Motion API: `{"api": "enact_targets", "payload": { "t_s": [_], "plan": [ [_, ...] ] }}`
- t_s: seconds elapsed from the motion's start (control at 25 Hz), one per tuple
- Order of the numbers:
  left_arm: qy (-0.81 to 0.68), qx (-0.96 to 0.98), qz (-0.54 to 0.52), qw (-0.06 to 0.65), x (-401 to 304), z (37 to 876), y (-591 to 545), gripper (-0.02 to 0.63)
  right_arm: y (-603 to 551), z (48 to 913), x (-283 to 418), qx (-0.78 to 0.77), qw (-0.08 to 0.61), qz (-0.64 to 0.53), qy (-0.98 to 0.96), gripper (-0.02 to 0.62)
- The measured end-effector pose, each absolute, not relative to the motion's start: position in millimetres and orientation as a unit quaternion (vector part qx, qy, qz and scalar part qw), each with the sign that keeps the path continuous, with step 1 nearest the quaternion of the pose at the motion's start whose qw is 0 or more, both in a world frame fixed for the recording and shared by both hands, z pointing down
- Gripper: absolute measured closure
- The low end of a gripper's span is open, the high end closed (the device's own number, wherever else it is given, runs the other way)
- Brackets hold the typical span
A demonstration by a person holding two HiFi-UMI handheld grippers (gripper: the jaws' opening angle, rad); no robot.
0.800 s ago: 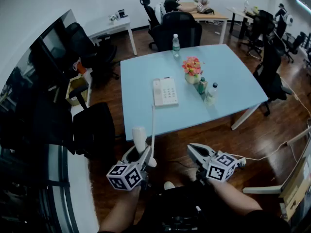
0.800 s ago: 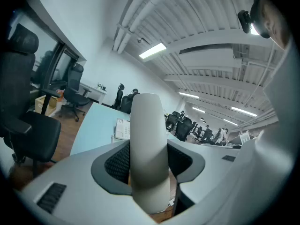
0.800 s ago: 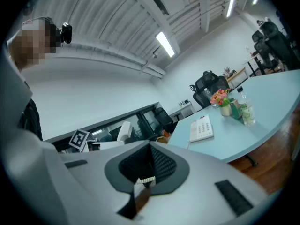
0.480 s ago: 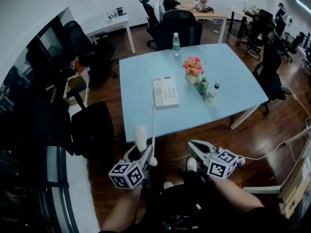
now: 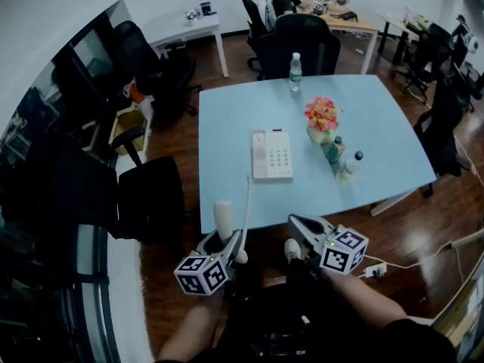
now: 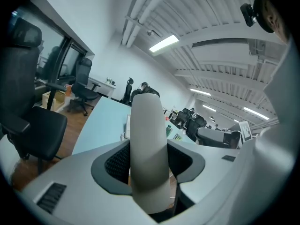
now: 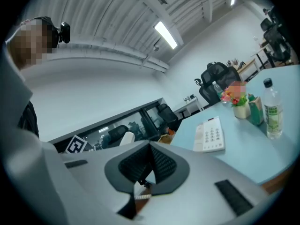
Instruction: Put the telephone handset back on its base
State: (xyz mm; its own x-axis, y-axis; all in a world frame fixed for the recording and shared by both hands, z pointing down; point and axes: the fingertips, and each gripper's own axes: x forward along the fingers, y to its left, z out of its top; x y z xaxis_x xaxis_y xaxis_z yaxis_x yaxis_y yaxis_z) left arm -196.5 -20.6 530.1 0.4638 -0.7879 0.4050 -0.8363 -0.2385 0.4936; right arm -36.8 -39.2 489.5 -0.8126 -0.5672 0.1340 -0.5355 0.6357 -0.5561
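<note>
The white telephone base (image 5: pixel 271 155) with its keypad lies near the front of the light blue table (image 5: pixel 378 119). My left gripper (image 5: pixel 229 240) hangs below the table's near edge, shut on the pale handset (image 5: pixel 224 219), which stands upright out of the jaws. In the left gripper view the handset (image 6: pixel 149 153) fills the gap between both pads. A thin cord (image 5: pixel 247 199) runs from the handset up to the base. My right gripper (image 5: pixel 300 224) is beside it, off the table, with its pads together and nothing held. The right gripper view shows the base (image 7: pixel 210 135) ahead.
On the table stand a flower pot (image 5: pixel 321 117), a small green bottle (image 5: pixel 334 149), a clear bottle (image 5: pixel 350 165) and a water bottle (image 5: pixel 295 72) at the far edge. A black office chair (image 5: pixel 147 199) stands left of the table. A person sits at a far desk.
The table and telephone base now sit a little farther right and nearer in the head view. Both grippers keep their pose, and the left one still holds the handset.
</note>
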Motion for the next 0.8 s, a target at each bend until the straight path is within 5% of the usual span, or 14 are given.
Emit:
{"api": "enact_targets", "payload": {
  "t_s": [0.8],
  "plan": [
    [-0.582,0.733,0.151,0.317,-127,580,-276,0.396,-245,475,26,-0.232,0.043,-0.286,0.929,0.581]
  ]
}}
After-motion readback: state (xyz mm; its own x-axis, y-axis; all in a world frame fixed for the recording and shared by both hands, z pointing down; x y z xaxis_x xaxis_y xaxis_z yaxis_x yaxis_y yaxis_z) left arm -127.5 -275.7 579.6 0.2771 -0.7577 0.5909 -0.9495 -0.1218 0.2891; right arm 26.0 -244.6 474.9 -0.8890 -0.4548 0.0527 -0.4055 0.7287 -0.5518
